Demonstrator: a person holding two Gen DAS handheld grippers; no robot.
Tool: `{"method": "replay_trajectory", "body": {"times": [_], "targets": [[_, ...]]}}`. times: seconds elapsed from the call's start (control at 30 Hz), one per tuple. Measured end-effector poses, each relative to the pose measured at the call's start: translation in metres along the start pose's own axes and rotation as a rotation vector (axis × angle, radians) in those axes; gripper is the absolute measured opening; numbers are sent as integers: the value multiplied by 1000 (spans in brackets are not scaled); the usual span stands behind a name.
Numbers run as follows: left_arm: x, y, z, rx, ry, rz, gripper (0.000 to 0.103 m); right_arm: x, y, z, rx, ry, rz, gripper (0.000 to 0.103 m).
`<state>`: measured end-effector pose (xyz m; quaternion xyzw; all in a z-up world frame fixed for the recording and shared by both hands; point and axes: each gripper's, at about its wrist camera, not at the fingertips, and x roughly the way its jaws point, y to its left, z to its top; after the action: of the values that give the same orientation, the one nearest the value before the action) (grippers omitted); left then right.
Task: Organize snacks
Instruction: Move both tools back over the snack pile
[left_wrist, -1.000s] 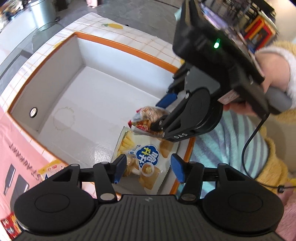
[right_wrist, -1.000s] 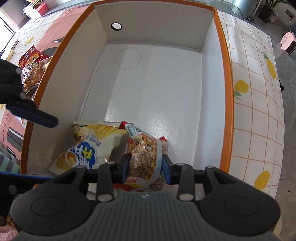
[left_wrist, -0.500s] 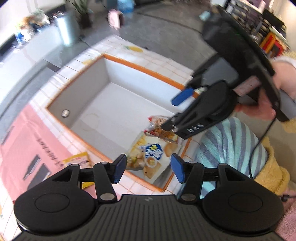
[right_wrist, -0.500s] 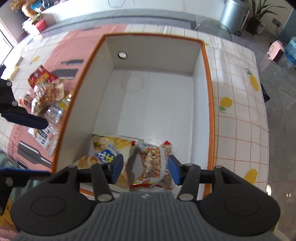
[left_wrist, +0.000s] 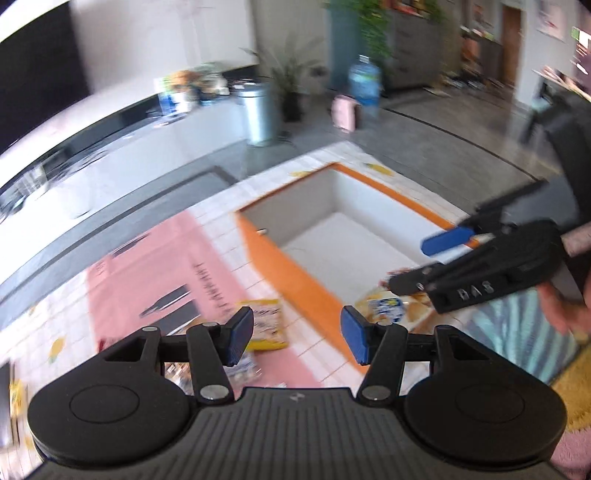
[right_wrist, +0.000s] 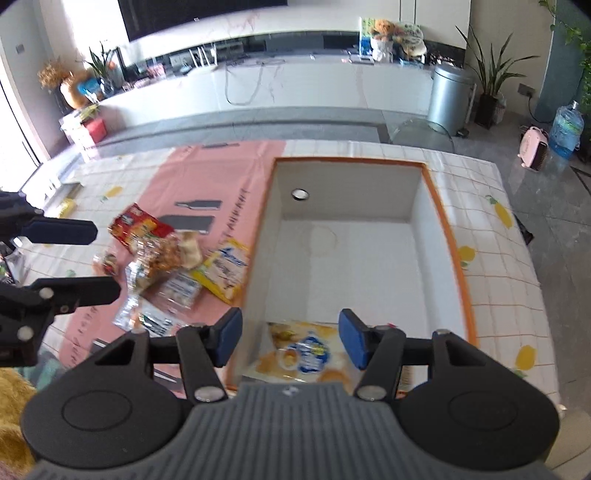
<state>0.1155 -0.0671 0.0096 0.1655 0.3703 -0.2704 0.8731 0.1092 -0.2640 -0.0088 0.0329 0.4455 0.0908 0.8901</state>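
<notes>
From my right wrist camera I look down into the white, orange-rimmed open box (right_wrist: 448, 236) that stands on the checked, lemon-printed tablecloth (right_wrist: 491, 295). My right gripper (right_wrist: 290, 338) has its blue-padded jaws opening, with nothing pinched between them; it hangs above the near end of the box. Below it, flat on the box floor at the near left corner, lies the yellow snack bag with a blue-and-white logo (right_wrist: 303, 356). A second packet beside it is mostly hidden behind the gripper body, so I cannot describe it.

To the left of the box, on the pink mat (right_wrist: 221, 173), sits the loose heap of remaining snacks: a red packet (right_wrist: 138, 227) at the far side, a clear bag of brown pieces (right_wrist: 162, 258) in the middle, and a yellow packet (right_wrist: 223, 271) nearest the box wall.

My left gripper (left_wrist: 297, 338) is released and empty, jaws parted, above the table edge near the box's left rim. That view is blurred.
</notes>
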Motion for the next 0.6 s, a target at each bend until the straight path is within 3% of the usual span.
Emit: {"method": "replay_trajectory", "body": {"times": [0.2,0.4,0.6], "targets": [[-22,27,-32,-149,-17,87,65,-1,52,-18,-54,-102,-20,60],[-35,65,-74,-370,6,57,65,9,98,-36,-97,-169,3,60],[-36,90,-111,-490,-2,104,66,36,121,-54,-86,-178,27,60]]}}
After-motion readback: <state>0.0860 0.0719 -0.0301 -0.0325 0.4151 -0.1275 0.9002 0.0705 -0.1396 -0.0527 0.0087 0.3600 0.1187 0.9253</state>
